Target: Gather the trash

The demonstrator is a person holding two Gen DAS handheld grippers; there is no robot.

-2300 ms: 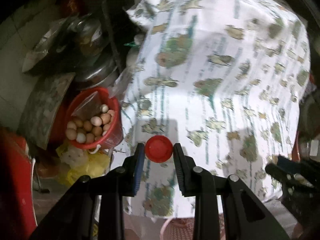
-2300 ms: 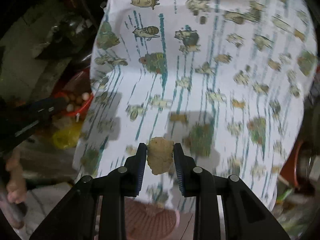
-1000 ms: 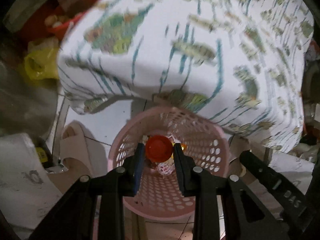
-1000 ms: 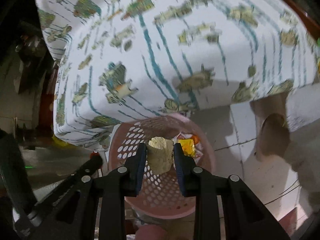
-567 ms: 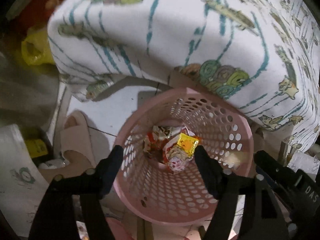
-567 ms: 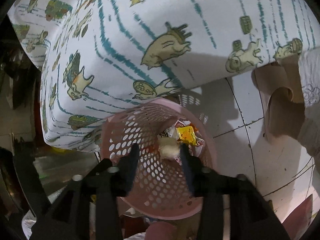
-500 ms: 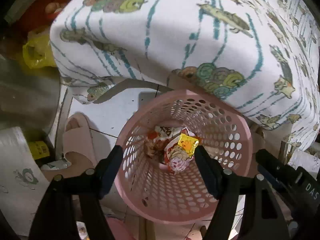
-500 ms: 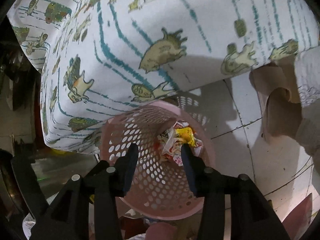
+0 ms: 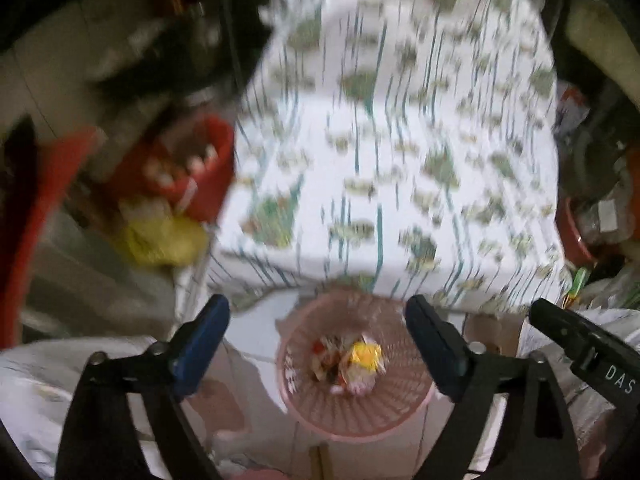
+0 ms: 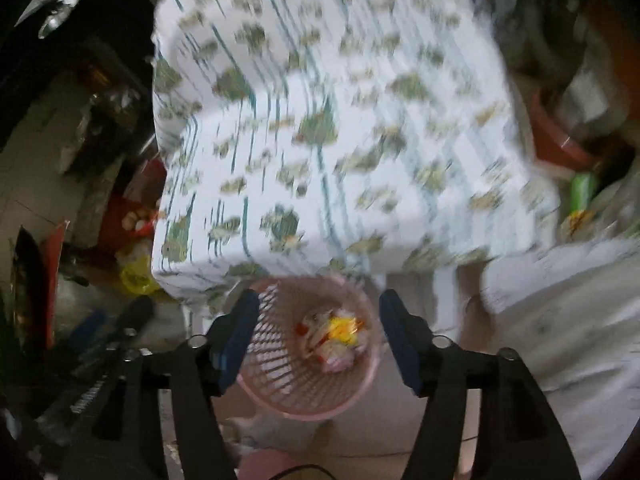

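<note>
A pink perforated basket [image 9: 356, 416] stands on the floor under the edge of a table with a patterned cloth [image 9: 400, 140]. It holds wrappers and other trash [image 9: 352, 360], seen also in the right wrist view [image 10: 332, 336]. My left gripper [image 9: 316, 340] is wide open and empty above the basket. My right gripper [image 10: 316, 320] is wide open and empty above the same basket [image 10: 304, 396]. Both views are blurred by motion.
A red bucket of eggs [image 9: 188, 168] and a yellow bag [image 9: 160, 240] sit left of the table. Red pots and clutter [image 9: 580, 232] stand on the right. My other gripper shows at the right edge [image 9: 584, 344]. A white sack [image 10: 568, 320] lies right of the basket.
Both grippers opened over the basket and dropped the red cap and the crumpled scrap into it. Both have since risen and tilted up, so the tabletop shows again.
</note>
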